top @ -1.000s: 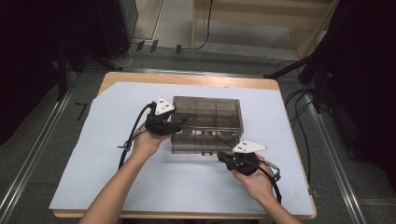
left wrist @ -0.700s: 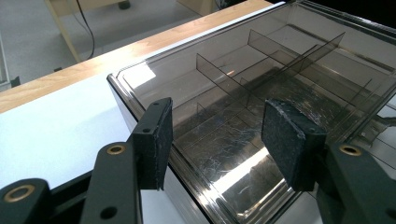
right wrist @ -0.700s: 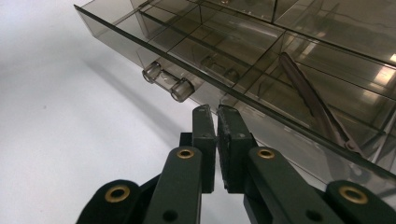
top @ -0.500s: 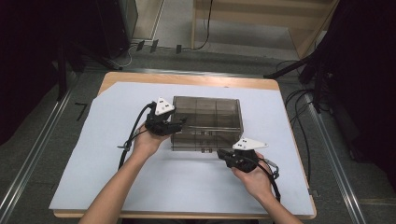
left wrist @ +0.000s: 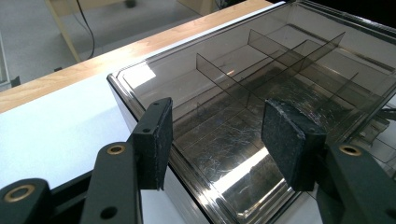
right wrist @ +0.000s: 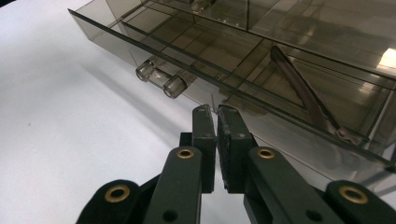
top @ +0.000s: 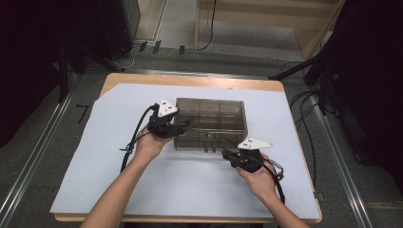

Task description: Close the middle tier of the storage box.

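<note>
Light fell from overhead, bright on the white sheet [top: 190,180] covering the surface, while the room around it sank into near black at both sides of the high view. That view was soft and slightly grainy. Glare flared on the smoky plastic box [left wrist: 233,154], a hot white patch near its lower edge in the left gripper view and another at the right edge of the right gripper view. A soft shadow lay beneath the box's hinge [right wrist: 161,79]. Close-up claw arms looked slightly blurred.

High view overhead facing forward-down, both gripper views close, all sharing the smoky box [top: 210,123]
</note>
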A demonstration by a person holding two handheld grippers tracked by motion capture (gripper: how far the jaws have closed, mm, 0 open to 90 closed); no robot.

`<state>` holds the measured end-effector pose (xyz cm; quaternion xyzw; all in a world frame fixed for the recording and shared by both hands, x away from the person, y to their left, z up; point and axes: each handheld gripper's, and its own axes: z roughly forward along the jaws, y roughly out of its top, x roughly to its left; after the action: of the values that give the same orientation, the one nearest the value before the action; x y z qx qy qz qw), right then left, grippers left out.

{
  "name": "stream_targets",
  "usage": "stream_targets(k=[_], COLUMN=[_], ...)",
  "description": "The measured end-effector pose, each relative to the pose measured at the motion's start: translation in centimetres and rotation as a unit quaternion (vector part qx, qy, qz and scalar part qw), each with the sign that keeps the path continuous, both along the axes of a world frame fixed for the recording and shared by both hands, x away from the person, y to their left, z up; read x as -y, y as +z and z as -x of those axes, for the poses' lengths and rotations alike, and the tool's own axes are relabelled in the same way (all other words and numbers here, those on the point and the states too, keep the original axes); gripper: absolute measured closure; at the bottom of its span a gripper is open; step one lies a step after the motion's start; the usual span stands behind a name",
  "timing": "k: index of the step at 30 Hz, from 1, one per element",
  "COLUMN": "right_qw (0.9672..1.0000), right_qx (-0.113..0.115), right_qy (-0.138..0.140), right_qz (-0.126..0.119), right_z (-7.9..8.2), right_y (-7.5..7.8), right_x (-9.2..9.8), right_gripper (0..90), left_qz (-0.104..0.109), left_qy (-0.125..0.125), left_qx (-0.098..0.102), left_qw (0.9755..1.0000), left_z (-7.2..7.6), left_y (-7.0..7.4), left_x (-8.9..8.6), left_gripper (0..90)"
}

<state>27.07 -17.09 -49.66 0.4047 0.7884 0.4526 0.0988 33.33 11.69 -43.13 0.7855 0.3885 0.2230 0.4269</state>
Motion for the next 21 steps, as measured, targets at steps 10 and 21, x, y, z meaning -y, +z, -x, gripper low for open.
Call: stream_targets(k=[10,21], right_qw=[0.9999,0.9997], right_qx=[0.000,0.004], right_qy=[-0.011,-0.024], right_qz=[0.002,0.002], right_z=[-0.6,-1.4], right_y=[-0.1,0.2], right_x=[-0.1,-0.4], right_gripper=[85.8,85.7], left_qz=[-0.001,0.000], left_qy=[0.000,0.000], left_qx=[0.000,0.000], left_qw=[1.0000,1.0000], left_z=[0.0,0.0], left_y=[0.0,0.0], left_x=[0.0,0.0], left_gripper=[45.0,45.0])
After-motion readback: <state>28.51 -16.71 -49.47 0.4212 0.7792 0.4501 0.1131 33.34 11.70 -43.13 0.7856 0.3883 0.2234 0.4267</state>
